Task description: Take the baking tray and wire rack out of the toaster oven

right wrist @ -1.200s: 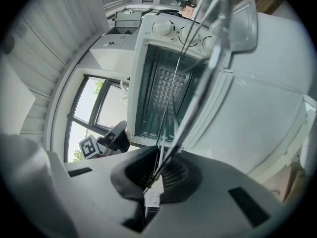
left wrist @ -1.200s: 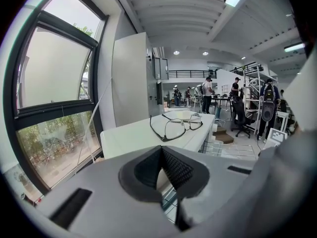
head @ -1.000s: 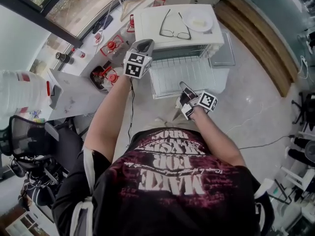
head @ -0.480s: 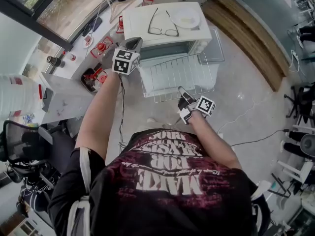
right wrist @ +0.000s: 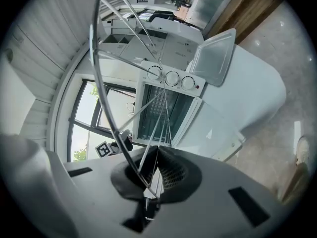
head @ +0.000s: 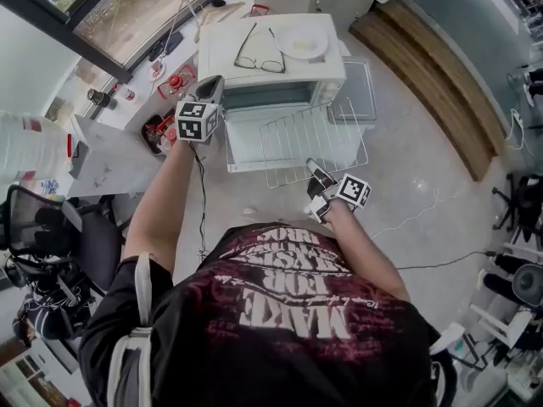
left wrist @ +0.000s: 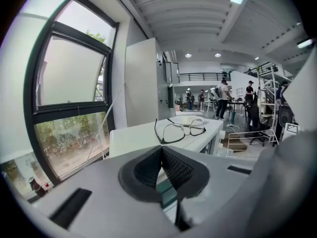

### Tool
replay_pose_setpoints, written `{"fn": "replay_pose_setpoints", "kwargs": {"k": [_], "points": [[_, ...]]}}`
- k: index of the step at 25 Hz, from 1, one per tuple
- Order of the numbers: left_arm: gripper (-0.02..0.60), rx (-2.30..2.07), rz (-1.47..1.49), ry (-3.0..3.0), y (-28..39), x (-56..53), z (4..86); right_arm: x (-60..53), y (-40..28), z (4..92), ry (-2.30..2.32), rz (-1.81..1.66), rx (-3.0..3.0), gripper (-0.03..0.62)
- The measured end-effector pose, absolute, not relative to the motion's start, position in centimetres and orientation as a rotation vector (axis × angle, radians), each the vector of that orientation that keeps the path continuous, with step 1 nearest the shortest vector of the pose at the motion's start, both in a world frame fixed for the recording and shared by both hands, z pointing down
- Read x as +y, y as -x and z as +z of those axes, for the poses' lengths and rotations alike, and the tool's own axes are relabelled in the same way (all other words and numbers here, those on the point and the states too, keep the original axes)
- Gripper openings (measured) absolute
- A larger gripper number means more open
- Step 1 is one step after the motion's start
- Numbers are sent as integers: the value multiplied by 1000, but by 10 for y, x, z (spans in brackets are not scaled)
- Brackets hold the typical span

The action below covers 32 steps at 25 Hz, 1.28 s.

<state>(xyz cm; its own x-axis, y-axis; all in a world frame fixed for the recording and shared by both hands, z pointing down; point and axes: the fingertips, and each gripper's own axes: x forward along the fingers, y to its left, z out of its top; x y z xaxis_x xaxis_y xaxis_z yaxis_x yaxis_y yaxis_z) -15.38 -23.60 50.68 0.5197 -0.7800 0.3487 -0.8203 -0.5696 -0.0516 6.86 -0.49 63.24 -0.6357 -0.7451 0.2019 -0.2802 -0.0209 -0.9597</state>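
A white box-shaped toaster oven (head: 273,68) stands with its glass door (head: 248,136) folded down toward the person. A silver wire rack (head: 316,142) made of thin parallel rods hangs in front of the oven's opening. It lies over the right part of the lowered door and reaches past the door's right edge.

The right tool (head: 314,168) has its jaws closed tight on the rack's near edge. In the right gripper view (right wrist: 157,151) a rod of the rack runs in between the dark ribbed pads and the rest of the rack fans out above them.

The left tool (head: 211,85) hovers at the oven's upper left corner. In the left gripper view (left wrist: 161,153) its two pads meet with nothing between them, and it holds nothing.

A shallow rectangular grey metal baking tray (head: 360,91) lies just beside the oven's right side, already out of the oven. The right gripper view shows it (right wrist: 216,58) next to the oven's row of round knobs (right wrist: 171,78), on a white surface (right wrist: 255,100).

On the oven's flat top rest a pair of dark-framed glasses (head: 257,49) and a white round plate (head: 304,42). The glasses (left wrist: 181,130) also show straight ahead of the left tool.
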Motion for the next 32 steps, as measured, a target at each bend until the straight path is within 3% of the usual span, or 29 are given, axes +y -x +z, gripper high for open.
{"fn": "replay_pose_setpoints", "kwargs": {"k": [12, 19, 32], "points": [[6, -1580, 153, -2444, 72, -131, 483, -10, -160, 615, 990, -1724, 2086, 6], [6, -1611, 104, -2427, 25, -103, 465, -3, -200, 620, 950, -1801, 2168, 6], [6, -1499, 213, -2570, -2, -102, 450, 0, -228, 616, 1027, -1785, 2061, 6]]}}
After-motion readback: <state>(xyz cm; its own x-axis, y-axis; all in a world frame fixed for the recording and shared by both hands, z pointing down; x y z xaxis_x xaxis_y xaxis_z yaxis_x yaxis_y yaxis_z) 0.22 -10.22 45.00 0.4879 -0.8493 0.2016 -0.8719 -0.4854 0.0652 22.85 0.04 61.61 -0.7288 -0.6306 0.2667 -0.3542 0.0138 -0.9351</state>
